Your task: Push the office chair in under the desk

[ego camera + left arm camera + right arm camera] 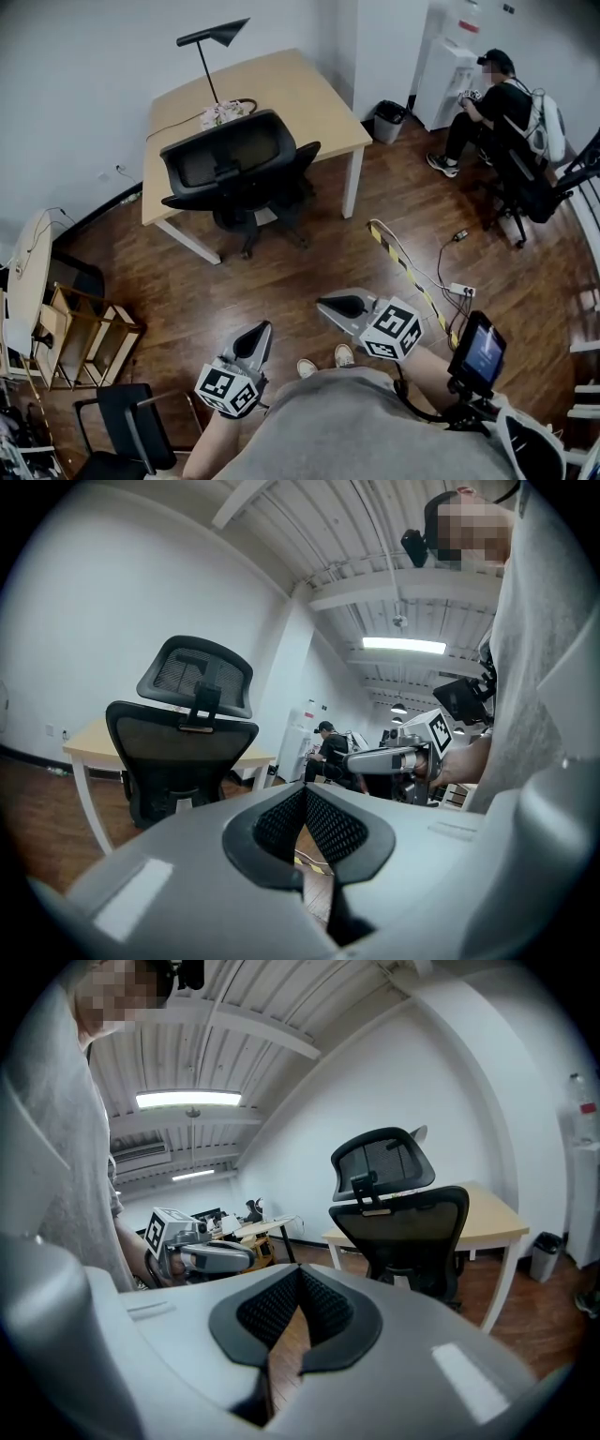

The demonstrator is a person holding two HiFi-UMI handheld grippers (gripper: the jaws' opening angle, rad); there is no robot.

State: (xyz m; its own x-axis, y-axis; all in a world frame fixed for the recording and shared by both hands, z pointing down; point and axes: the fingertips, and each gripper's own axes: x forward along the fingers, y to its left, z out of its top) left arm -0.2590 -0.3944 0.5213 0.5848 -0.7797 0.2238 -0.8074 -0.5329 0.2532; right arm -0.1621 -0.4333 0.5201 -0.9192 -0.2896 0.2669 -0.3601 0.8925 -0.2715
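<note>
A black mesh-backed office chair (234, 169) stands at the near edge of a wooden desk (309, 94) with white legs, its back turned toward me. My left gripper (257, 330) and right gripper (330, 304) hover over the wood floor well short of the chair, both shut and empty. In the left gripper view the chair (183, 752) is ahead on the left, beyond the shut left gripper (305, 794), with the right gripper (384, 758) beside it. From the right gripper (298, 1274) the chair (403, 1222) lies ahead on the right before the desk (497, 1218).
A black lamp (214, 37) stands on the desk. A person (487, 103) sits at the back right near a waste bin (387, 120). A yellow-black cable strip (403, 262) and power strip (459, 289) lie on the floor to my right. A wooden rack (84, 337) and another chair (127, 422) stand at the left.
</note>
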